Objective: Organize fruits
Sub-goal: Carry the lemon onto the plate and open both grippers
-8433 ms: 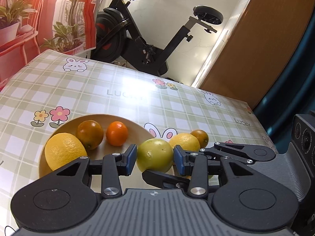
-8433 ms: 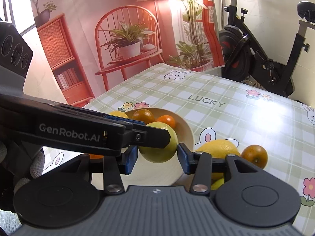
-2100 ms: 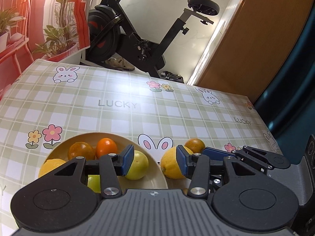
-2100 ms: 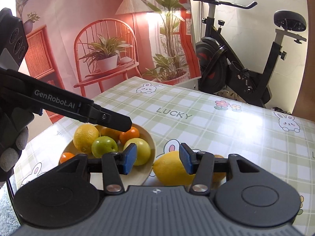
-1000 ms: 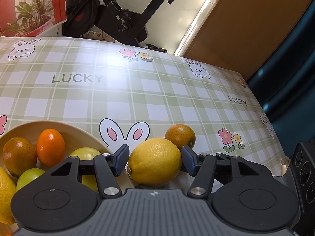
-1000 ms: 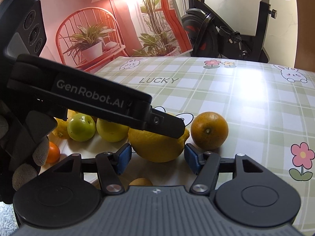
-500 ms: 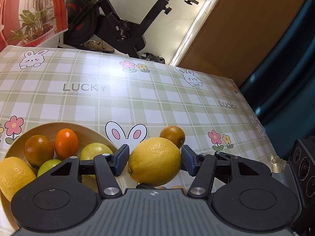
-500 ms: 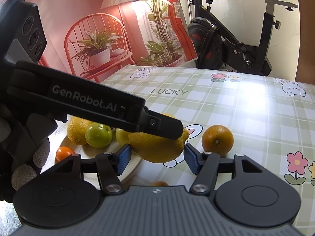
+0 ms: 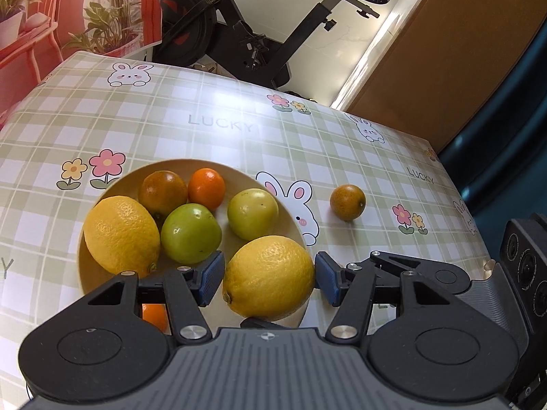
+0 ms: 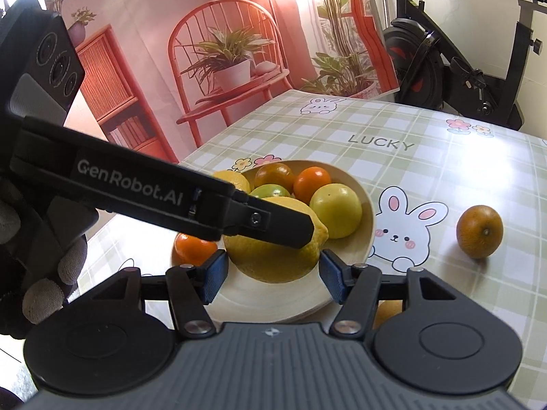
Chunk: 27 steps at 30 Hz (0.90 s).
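A big yellow lemon (image 9: 268,278) hangs just above the near right part of a beige bowl (image 9: 212,165). My left gripper (image 9: 270,278) is shut on it, blue pads pressing both sides. My right gripper (image 10: 271,275) is shut on the same lemon (image 10: 270,256) crosswise, and one left finger (image 10: 273,225) lies across its top. The bowl (image 10: 367,225) holds another lemon (image 9: 121,234), two green fruits, and three oranges, one small near the front. A brownish orange (image 9: 347,202) sits alone on the tablecloth to the right of the bowl (image 10: 479,231).
The table wears a green checked cloth (image 9: 218,109) with rabbits and flowers. Another orange fruit (image 10: 388,311) peeks out under my right finger, on the cloth. A gloved hand (image 10: 44,273) holds the left gripper. An exercise bike (image 9: 253,44) stands beyond the far table edge.
Both grippers, still shut on the lemon, lifted it off the cloth and carried it left over the bowl. The lone orange stayed where it was.
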Available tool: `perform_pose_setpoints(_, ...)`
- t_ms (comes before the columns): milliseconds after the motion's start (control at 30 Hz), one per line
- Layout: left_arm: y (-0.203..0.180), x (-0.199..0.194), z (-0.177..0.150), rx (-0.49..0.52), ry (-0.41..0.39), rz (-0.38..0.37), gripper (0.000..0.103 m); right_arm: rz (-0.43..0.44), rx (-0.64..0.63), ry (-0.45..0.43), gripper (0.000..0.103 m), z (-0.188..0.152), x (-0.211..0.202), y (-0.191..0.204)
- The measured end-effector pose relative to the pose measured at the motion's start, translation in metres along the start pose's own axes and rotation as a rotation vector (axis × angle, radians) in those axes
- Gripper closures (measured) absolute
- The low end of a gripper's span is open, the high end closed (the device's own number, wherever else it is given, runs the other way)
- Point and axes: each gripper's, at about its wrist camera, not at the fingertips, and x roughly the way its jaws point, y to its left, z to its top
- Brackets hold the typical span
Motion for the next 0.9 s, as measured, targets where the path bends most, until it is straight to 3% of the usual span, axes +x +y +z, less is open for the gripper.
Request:
perform_pose_setpoints(500,0.035,-0.002,-0.009,-0.080,-0.034,0.086,0.042,0.059,-0.119,0.122,0.042,0.011,0.055,0.026)
perform_pose_setpoints(900,0.034,-0.012,-0.011,-0.098,-0.074,0.089,0.042,0.051,-0.154,0.155,0.041,0.015,0.066,0.030)
